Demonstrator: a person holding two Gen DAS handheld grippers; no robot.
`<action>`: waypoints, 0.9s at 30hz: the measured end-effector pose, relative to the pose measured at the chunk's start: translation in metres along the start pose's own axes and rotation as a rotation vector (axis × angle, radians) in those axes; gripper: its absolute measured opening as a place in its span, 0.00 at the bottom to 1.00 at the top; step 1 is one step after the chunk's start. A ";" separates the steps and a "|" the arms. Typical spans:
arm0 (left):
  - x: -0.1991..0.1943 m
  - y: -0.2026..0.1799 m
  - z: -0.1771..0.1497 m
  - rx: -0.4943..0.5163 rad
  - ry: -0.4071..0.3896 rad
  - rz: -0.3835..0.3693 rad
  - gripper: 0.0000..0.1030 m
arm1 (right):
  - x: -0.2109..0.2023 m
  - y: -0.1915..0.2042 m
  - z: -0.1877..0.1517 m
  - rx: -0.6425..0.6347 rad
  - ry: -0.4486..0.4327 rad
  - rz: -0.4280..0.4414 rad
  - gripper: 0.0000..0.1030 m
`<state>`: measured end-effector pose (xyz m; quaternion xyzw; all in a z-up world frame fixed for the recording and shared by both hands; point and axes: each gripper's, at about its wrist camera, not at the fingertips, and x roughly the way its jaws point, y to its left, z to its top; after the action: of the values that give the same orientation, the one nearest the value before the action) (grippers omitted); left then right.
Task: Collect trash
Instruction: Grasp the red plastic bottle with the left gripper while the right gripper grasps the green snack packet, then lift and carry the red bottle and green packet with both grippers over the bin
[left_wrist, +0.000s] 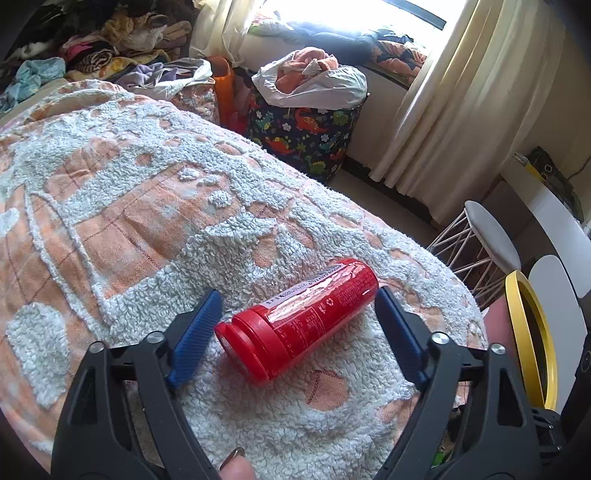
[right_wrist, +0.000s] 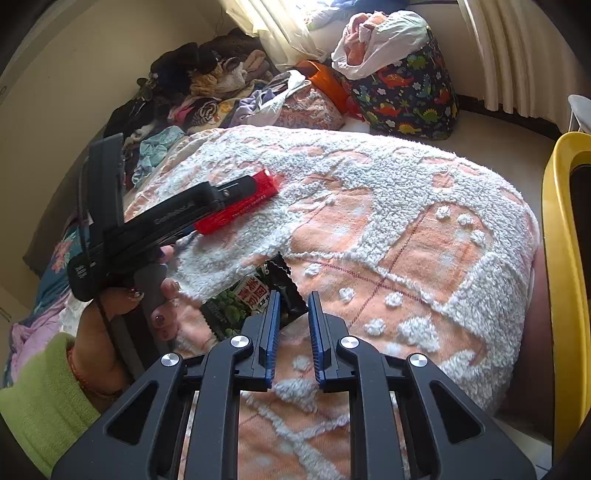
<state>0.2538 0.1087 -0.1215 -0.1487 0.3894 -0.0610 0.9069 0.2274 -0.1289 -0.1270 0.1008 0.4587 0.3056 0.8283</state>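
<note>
Left wrist: red bottle (left_wrist: 299, 319) lies diagonally, cap nearest, between wide-open fingers (left_wrist: 194, 338), untouched.

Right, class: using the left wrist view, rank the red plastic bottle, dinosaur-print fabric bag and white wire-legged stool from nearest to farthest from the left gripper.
1. Red plastic bottle, between the fingers of the left gripper.
2. White wire-legged stool, right.
3. Dinosaur-print fabric bag, far, by the curtain.

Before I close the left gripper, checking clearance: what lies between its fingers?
Only the red bottle lying on the blanket, fingers clear of it, in the left wrist view.
</note>
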 end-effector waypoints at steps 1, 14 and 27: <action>0.000 -0.001 -0.001 0.003 0.000 0.002 0.68 | -0.004 0.001 -0.001 -0.005 -0.006 0.003 0.14; -0.008 -0.020 -0.020 0.080 0.027 0.024 0.36 | -0.039 0.000 -0.010 -0.044 -0.049 -0.017 0.09; -0.026 -0.040 -0.033 0.083 0.006 0.040 0.26 | -0.073 -0.015 -0.008 -0.017 -0.110 -0.019 0.07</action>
<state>0.2121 0.0695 -0.1120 -0.1030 0.3923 -0.0595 0.9121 0.1988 -0.1853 -0.0876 0.1062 0.4110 0.2956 0.8558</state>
